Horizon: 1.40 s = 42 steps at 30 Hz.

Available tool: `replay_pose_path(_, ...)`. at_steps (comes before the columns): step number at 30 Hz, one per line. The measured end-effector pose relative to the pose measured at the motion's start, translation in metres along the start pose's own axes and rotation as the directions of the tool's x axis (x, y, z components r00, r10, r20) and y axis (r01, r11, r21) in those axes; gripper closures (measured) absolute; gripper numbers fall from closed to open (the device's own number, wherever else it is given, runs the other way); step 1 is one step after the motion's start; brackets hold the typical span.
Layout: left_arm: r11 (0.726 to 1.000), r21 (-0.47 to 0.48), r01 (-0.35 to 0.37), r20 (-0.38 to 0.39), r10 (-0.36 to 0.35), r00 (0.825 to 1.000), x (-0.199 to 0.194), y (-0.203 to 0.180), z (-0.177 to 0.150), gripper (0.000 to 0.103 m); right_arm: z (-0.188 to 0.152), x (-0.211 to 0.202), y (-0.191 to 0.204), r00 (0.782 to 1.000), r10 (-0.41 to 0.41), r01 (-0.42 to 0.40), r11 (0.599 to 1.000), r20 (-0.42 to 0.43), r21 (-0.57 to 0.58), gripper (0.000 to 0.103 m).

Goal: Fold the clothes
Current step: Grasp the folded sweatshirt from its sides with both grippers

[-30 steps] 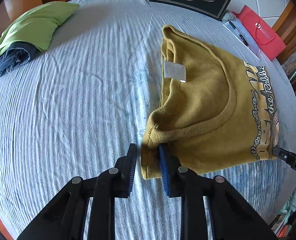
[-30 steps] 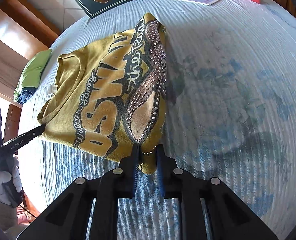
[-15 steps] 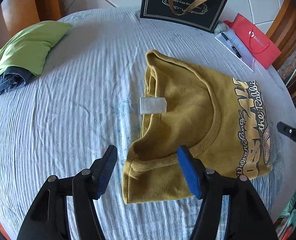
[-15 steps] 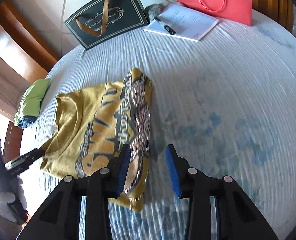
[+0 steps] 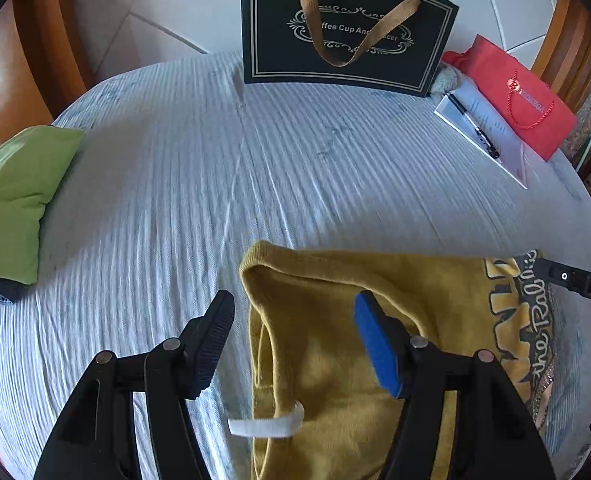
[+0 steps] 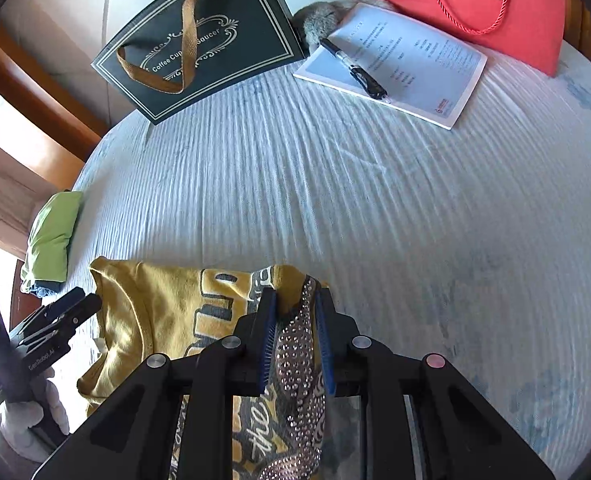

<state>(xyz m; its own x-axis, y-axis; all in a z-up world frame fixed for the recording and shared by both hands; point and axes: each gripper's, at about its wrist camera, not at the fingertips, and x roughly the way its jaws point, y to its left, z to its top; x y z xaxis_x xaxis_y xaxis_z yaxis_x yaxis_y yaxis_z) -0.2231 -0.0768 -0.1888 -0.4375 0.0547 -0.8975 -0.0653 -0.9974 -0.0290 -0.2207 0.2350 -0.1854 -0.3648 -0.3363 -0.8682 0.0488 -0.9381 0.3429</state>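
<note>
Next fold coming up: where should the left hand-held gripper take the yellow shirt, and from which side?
Probably the far shoulder corner of the shirt, beside the ribbed collar. That corner stands slightly raised off the bedsheet and already lies between the open fingers of the left hand-held gripper. Come from the near side, straight forward, one finger each side of the folded edge.

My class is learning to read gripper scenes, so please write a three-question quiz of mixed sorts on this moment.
1. True or false: the left hand-held gripper is open above the mustard T-shirt.
2. The pen lies on: A) the red bag, B) the printed sheet, C) the green garment.
3. Fill in: the right hand-held gripper straddles the shirt's ___ edge.

Key: 1 true; 2 B; 3 studded
</note>
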Motion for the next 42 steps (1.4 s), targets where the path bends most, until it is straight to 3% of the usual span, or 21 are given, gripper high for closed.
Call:
replay_pose_path(1,1.0,-0.011,-0.024,-0.027,0.023,0.999,0.005,0.009,-0.003,0.045,0.001,0.005,0.0,1.0,-0.016,0.016,1.0,-0.013,-0.007,0.093)
replay_pose_path(7,0.999,-0.04,-0.007,-0.051,0.005,0.999,0.011,0.023,-0.009,0.043,0.003,0.01,-0.011,1.0,-0.002,0.003,0.998,-0.007,0.064,0.091)
replay_pose_path(9,0.998,-0.054,0.036,-0.043,-0.038,0.998,-0.001,0.025,-0.016,0.043,-0.005,-0.002,-0.01,1.0,0.029,-0.029,0.997,0.012,0.075,0.085)
replay_pose_path(10,0.997,-0.052,0.056,-0.038,-0.058,0.998,-0.01,0.026,-0.024,0.042,-0.009,-0.009,-0.01,0.999,0.046,-0.048,0.996,0.023,0.08,0.073)
replay_pose_path(11,0.996,-0.043,0.072,-0.034,-0.074,0.997,-0.021,0.025,-0.034,0.032,-0.015,-0.016,-0.01,0.998,0.058,-0.061,0.995,0.032,0.075,0.058)
replay_pose_path(13,0.995,-0.03,0.098,-0.029,-0.099,0.995,-0.04,0.025,-0.056,0.022,-0.028,-0.027,-0.008,0.997,0.072,-0.074,0.996,0.04,0.052,0.051)
replay_pose_path(20,0.997,-0.067,0.045,-0.082,-0.05,0.995,-0.053,0.028,-0.129,0.021,-0.06,-0.033,-0.01,0.998,0.055,-0.055,0.998,0.017,0.003,0.051)
replay_pose_path(27,0.999,-0.032,0.022,-0.08,-0.024,0.996,-0.048,0.008,-0.135,0.019,-0.053,-0.025,-0.006,0.999,0.032,-0.031,0.999,0.035,-0.039,0.043)
replay_pose_path(31,0.999,-0.001,0.04,-0.083,-0.04,0.996,-0.049,-0.003,-0.133,0.039,-0.044,-0.014,-0.001,0.999,0.016,-0.014,0.998,0.032,-0.068,0.043)
replay_pose_path(37,0.998,0.022,0.051,-0.083,-0.049,0.995,-0.048,-0.008,-0.129,0.039,-0.033,0.007,0.008,1.0,0.001,-0.001,0.995,0.003,-0.1,0.043)
replay_pose_path(42,0.997,0.034,0.075,-0.093,-0.071,0.993,-0.047,-0.012,-0.125,0.048,-0.04,0.013,0.025,0.997,-0.074,0.076,0.976,0.018,-0.203,0.058)
